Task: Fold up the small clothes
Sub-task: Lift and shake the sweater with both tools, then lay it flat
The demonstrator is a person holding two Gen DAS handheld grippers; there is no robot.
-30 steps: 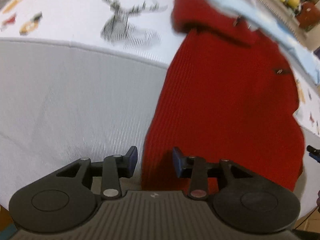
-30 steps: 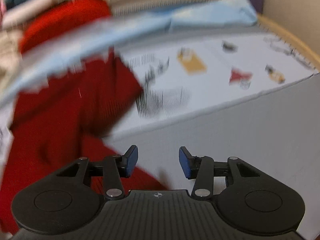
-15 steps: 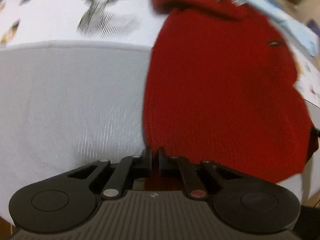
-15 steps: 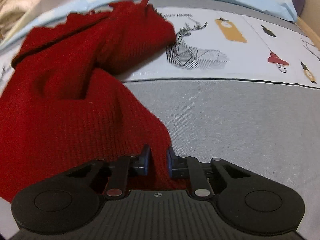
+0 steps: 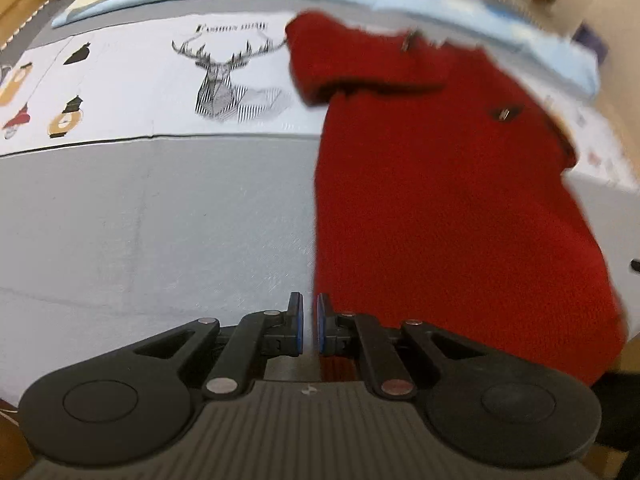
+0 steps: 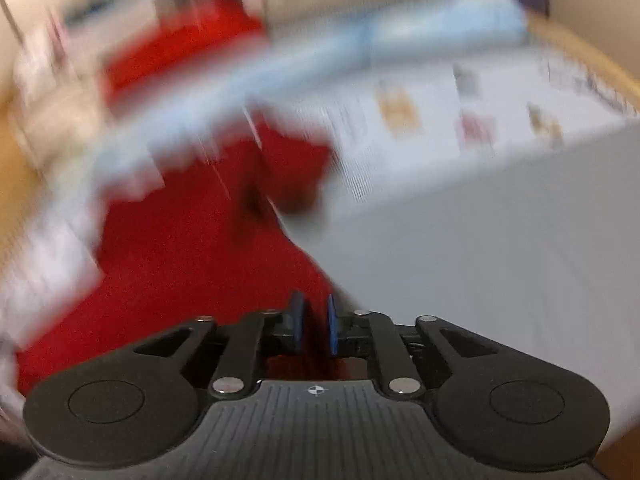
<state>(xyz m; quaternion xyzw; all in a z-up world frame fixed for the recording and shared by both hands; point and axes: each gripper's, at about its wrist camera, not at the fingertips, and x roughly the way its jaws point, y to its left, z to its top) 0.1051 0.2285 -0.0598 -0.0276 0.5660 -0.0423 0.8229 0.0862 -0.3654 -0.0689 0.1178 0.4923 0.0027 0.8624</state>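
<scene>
Both grippers, left gripper (image 5: 310, 324) and right gripper (image 6: 314, 324), fingers narrowed on the red knit sweater's (image 5: 440, 200) near hem, look mid-fold; next, carry it far toward the collar.

Blurred lettering above the sheet's deer print (image 5: 224, 80) is illegible.

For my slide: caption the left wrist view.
Left gripper nearly shut at the red knit sweater's hem corner on gray bedding.
</scene>
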